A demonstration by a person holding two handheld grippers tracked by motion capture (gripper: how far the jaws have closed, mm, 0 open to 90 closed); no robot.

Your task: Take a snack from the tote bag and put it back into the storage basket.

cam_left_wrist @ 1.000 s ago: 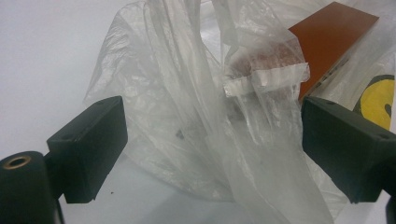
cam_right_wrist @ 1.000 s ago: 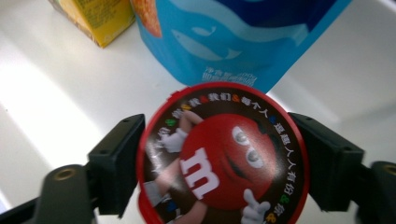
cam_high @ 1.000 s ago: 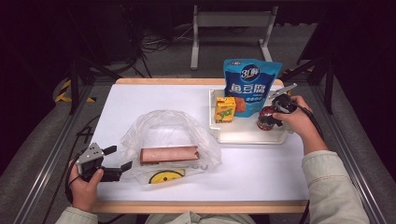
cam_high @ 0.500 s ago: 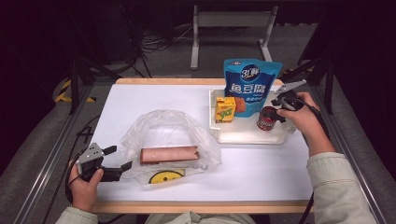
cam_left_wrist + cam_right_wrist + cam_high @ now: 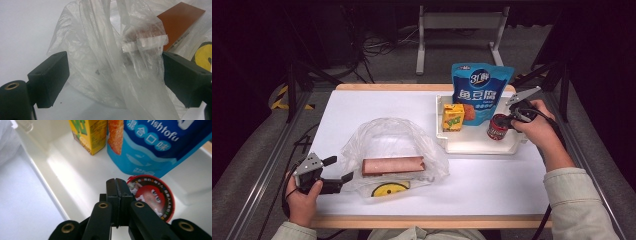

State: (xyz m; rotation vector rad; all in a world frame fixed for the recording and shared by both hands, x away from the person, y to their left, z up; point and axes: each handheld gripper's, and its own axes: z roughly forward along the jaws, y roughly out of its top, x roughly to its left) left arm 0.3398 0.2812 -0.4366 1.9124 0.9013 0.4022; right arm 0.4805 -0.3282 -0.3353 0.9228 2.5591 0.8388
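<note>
White table (image 5: 377,107), wood-edged; grey floor (image 5: 257,150), dark room behind.

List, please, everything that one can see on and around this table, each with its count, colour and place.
table: one, white top, middle of the high view
tray: one, white, right part of the table
pouch: one, blue, upright at the back of the tray
carton: one, yellow, upright in the tray, left of the pouch
can: one, red, in the tray, right side
plastic bag: one, clear, on the table left of the tray
box: one, reddish brown, lying inside the bag
left tongs: one, black, open, bag edge between the jaws
right tongs: one, black, just closed on nothing, beside the can
</note>
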